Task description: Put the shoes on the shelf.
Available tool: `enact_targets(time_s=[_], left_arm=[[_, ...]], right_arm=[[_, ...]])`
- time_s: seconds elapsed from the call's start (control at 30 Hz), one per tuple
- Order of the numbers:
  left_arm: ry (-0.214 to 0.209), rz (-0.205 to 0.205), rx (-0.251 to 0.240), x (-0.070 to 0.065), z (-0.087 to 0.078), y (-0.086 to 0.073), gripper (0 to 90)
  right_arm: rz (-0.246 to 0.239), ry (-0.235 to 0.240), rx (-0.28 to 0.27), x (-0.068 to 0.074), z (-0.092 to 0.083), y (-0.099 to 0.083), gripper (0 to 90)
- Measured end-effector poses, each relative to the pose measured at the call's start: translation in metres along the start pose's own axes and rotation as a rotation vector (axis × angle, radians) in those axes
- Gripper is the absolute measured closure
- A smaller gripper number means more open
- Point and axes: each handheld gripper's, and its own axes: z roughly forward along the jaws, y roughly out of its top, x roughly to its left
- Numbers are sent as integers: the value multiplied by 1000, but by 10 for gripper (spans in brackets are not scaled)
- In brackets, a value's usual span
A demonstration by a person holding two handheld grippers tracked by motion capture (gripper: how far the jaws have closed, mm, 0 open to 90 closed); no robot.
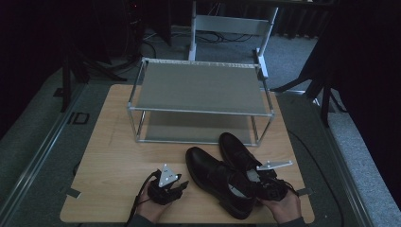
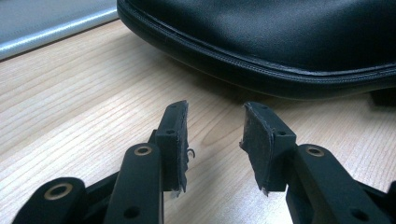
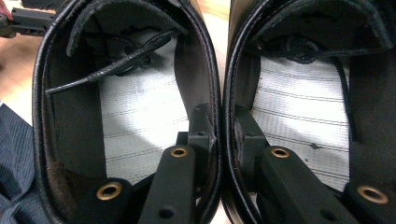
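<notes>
So the pair of black shoes [image 1: 227, 175] sits side by side on the near right part of the table [image 1: 113, 156], heels toward the person, toes pointing away and a bit left toward the shoe rack [image 1: 198, 90], so their long axis runs on a slant from near right to far left. The right gripper [image 1: 269, 182] has one of its jaws inside each shoe and they're squeezed together on the two inner walls where the shoes touch, at the heel end. The right gripper view shows the pale insoles and a loose lace, but the toes are dark and hard to make out. The left gripper [image 1: 165, 187] rests low just left of the shoes, jaws partly apart with nothing between them, tips near the side of a shoe. The room is dim, and the heels are partly hidden by the right hand [image 1: 283, 208].
</notes>
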Motion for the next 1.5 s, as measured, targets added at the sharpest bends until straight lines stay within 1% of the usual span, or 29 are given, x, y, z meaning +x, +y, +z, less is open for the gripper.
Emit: enact_targets(time_s=[0.1, 0.13, 0.2, 0.33, 0.47, 0.57, 0.63, 0.7, 0.93, 1.07, 1.13, 1.23, 1.5], left_arm=[[3, -3, -3, 0, 0, 0, 607], [4, -2, -4, 1, -1, 0, 606], [6, -2, -7, 1, -1, 0, 604], [-2, -14, -18, 1, -3, 2, 598], [-1, -10, -28, 3, -5, 5, 593], [4, -12, -33, 4, -6, 6, 592], [5, -10, -32, 5, -7, 6, 591], [3, -18, -40, 6, -8, 6, 591], [4, -18, -42, 6, -8, 7, 590], [1, -17, -44, 7, -7, 8, 590], [-1, -21, -46, 7, -7, 8, 590], [-3, -21, -44, 7, -7, 8, 589], [-1, -22, -48, 10, -7, 9, 588]], right_arm=[[1, -3, -2, 1, -1, 1, 807], [7, 1, -12, 1, -2, 2, 807], [7, 5, -14, 1, -2, 3, 806], [3, 8, -16, 2, -3, 8, 806], [0, 14, -28, 4, -3, 13, 805], [-11, 15, -33, 6, -4, 18, 805], [-9, 14, -35, 6, -3, 21, 805], [-3, 12, -37, 6, -3, 24, 806], [-8, -7, -44, 5, -2, 32, 805], [-3, -29, -62, 4, 0, 36, 805], [7, -32, -68, 4, 0, 39, 805], [0, -38, -72, 3, 0, 42, 805], [2, -70, -92, 5, 5, 51, 805]])
